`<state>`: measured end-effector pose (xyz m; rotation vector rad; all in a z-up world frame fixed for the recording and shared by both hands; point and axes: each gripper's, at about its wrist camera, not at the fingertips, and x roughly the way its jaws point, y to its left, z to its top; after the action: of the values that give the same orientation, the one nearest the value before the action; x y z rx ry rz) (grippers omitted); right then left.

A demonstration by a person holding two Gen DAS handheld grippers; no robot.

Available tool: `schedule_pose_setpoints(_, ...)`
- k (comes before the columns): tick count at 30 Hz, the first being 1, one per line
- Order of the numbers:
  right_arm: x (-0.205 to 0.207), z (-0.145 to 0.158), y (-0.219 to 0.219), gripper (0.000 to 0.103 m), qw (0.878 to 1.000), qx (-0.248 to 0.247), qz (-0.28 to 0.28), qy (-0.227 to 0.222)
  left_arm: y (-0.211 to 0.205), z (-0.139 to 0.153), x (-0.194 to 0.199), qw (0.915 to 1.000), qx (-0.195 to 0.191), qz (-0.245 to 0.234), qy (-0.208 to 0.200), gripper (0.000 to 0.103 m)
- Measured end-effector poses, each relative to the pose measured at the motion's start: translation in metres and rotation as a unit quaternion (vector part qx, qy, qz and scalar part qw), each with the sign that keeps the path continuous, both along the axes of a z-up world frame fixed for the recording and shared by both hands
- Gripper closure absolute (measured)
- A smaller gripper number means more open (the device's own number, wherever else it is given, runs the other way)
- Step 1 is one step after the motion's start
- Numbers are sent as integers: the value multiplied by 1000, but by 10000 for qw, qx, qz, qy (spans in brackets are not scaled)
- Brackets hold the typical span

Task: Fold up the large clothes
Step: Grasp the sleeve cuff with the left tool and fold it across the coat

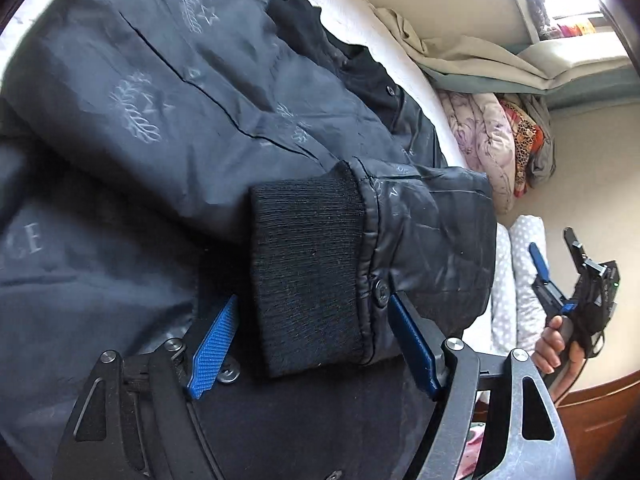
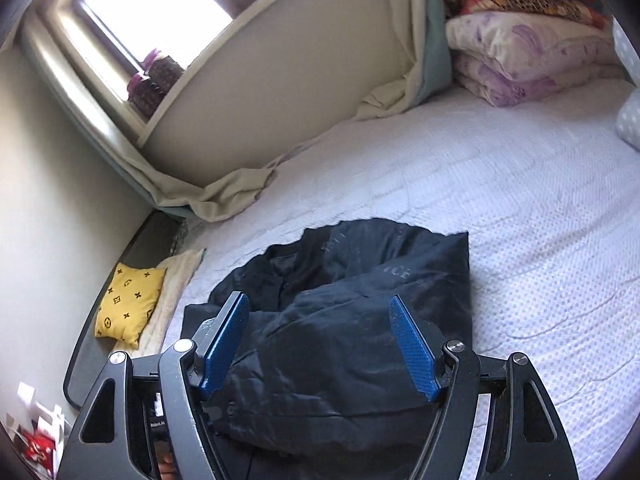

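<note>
Dark jacket (image 2: 340,320) lay on the white quilted bed (image 2: 520,200), near edge, already bunched into a partly folded heap with one side turned over the body. Left gripper (image 1: 316,344) was low over it, fingers fairly wide, straddling the black ribbed cuff (image 1: 308,272) of a sleeve (image 1: 432,232) laid across the front; blue pads stood either side of the cuff and I couldn't see them pressing, so not a grip yet by my read. Right gripper (image 2: 320,344) hung above the heap, fingers apart with nothing between them, in the person's hand (image 1: 556,344) off to the right of the bed in the left wrist view. Judgement: roughly midway. Sleeve in, body partly doubled; heap was lumpy, edges uneven, so squaring up and a final fold were left. Folded bedding (image 2: 528,60) sat at the far right, yellow cushion (image 2: 128,304) at the left.
</note>
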<state>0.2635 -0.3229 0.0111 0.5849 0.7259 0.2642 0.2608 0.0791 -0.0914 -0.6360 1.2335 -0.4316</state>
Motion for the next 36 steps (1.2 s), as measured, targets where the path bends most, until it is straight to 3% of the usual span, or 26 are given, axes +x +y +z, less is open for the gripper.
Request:
schedule_pose_setpoints(3,6,-10,1,32,9997,147,32,172,3,-2,6,9998,-219,16,1,25)
schedule_pose_setpoints(6,12,-16,4,32,9995,135,47,294,2,-5,11,9996,-269,4,77,49)
schedule_pose_setpoints(8,14,-19,3,32,9994,100,22,337,-1,-3,10,9999,-141,21,67,54)
schedule_pose_setpoints(11,15,-19,-4,32,9993,111,-58,347,-15,16,1,9993,242,-234,-170,69)
schedule_pose_setpoints(12,15,-19,-6,32,9993,115,-87,337,-20,24,-2,9985,324,-322,-288,80)
schedule_pose_setpoints(13,14,-17,-9,32,9994,107,-140,313,-24,29,-4,9979,345,-386,-378,82)
schedule_pose_setpoints(19,16,-12,-12,32,9989,-203,-337,238,-17,73,-4,9907,314,-102,-1320,84)
schedule_pose_setpoints(22,17,-13,-9,32,9988,-297,-310,249,10,84,0,9883,193,278,-1490,85)
schedule_pose_setpoints(31,22,-22,2,32,9970,-669,-276,281,78,94,-1,9761,585,1362,-1590,86)
schedule_pose_setpoints(36,30,-33,17,43,9955,-871,-28,378,85,79,1,9742,991,1557,-1298,86)
